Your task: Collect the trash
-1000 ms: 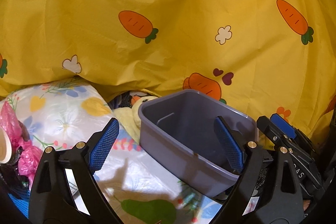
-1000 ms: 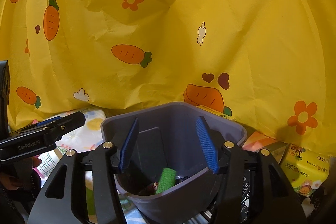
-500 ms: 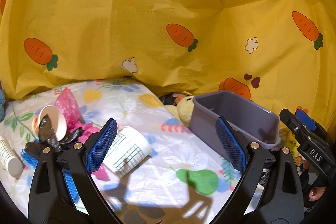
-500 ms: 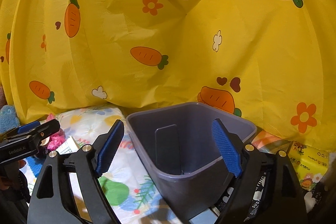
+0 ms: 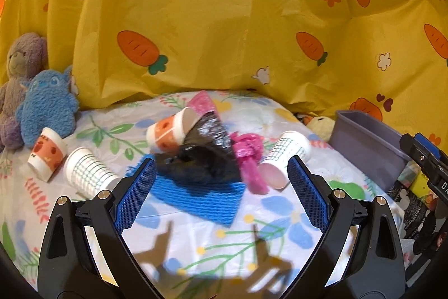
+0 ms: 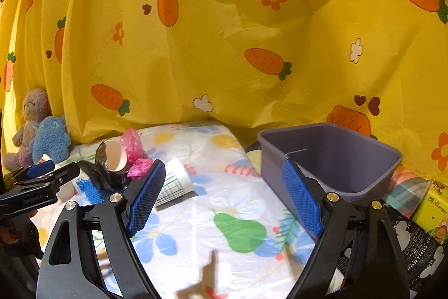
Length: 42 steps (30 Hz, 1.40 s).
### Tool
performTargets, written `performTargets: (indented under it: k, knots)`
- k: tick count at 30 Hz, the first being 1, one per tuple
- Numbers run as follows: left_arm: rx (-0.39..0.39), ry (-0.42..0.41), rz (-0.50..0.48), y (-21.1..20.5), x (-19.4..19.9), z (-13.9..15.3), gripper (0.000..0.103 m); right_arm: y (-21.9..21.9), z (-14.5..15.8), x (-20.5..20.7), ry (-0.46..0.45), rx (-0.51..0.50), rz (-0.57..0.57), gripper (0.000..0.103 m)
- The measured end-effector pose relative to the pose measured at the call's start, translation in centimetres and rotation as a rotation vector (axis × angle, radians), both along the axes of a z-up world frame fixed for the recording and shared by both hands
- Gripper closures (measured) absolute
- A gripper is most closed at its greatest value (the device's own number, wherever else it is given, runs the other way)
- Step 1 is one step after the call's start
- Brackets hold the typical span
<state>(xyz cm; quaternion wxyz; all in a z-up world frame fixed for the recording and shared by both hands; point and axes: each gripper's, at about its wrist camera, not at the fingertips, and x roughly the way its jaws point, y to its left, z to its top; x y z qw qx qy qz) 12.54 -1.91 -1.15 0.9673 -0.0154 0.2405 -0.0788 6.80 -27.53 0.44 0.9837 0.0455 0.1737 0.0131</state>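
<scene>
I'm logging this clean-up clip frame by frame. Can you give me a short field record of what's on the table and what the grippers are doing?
surface: floral tablecloth
bin: grey bin, at the right edge, upright, open top
trash pile: orange cup on its side, black bag, pink bag, blue mesh mat
other cups: checked cup on its side beside the pile; checked cup at left; orange cup at left
left gripper: open, empty, facing the pile
right gripper: open, empty
background: plush toys, yellow carrot curtain
</scene>
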Motion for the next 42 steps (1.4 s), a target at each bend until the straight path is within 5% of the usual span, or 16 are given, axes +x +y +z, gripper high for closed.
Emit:
performTargets:
  k: [7, 14, 25, 34, 42]
  knots:
    - [0.013, 0.03, 0.147, 8.7, 0.1, -1.2, 0.01, 5.0, -1.3, 1.5, 0.055, -0.01, 0.125, 0.02]
    - [-0.032, 0.126, 0.179, 14.0, 2.2, -2.8, 0.01, 8.5, -1.7, 2.2, 0.07, -0.028, 0.208, 0.02]
    - [0.011, 0.222, 0.151, 15.1, 5.6, -5.2, 0.01, 10.2, -2.2, 3.4, 0.099, -0.042, 0.247, 0.02]
    - [0.124, 0.24, 0.105, 14.2, 7.3, -5.5, 0.01, 11.4, -2.0, 4.0, 0.103, -0.059, 0.274, 0.02]
    - [0.063, 0.255, 0.065, 14.8, 8.6, -5.9, 0.014, 12.0, -2.3, 4.6, 0.115, -0.063, 0.284, 0.02]
